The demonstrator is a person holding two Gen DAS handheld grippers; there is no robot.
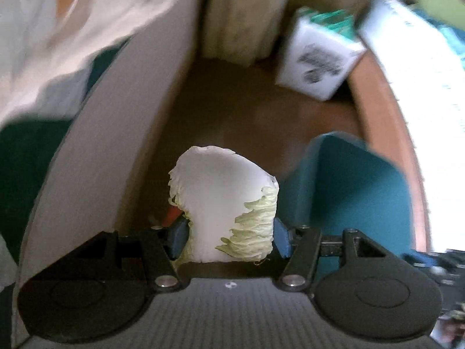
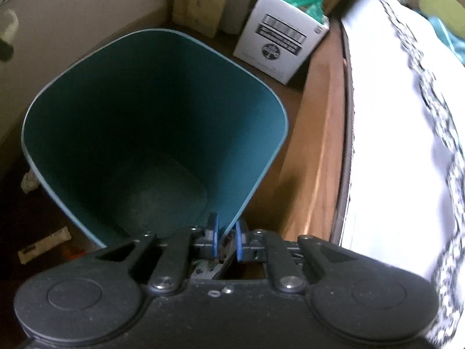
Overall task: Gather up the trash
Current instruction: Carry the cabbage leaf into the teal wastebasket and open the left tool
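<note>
Left gripper (image 1: 229, 232) jaws clamped on cabbage leaf (image 1: 223, 203). Right gripper (image 2: 226, 240) jaws pinch teal bin (image 2: 87, 133) rim at 6 o'clock. Advice: steady bin, centre leaf over mouth before release.

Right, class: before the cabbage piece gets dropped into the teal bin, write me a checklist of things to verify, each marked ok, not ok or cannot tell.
1. Left gripper holds the cabbage piece between its pads: ok.
2. Right gripper has the teal bin wall between its pads, jaws nearly shut: ok.
3. Bin mouth open and unobstructed: ok.
4. Bin has room inside; the visible bottom looks bare: ok.
5. Cabbage piece is over the bin mouth: not ok; in the left wrist view the bin sits off to the right.
6. White box stands clear of the bin: ok.
</note>
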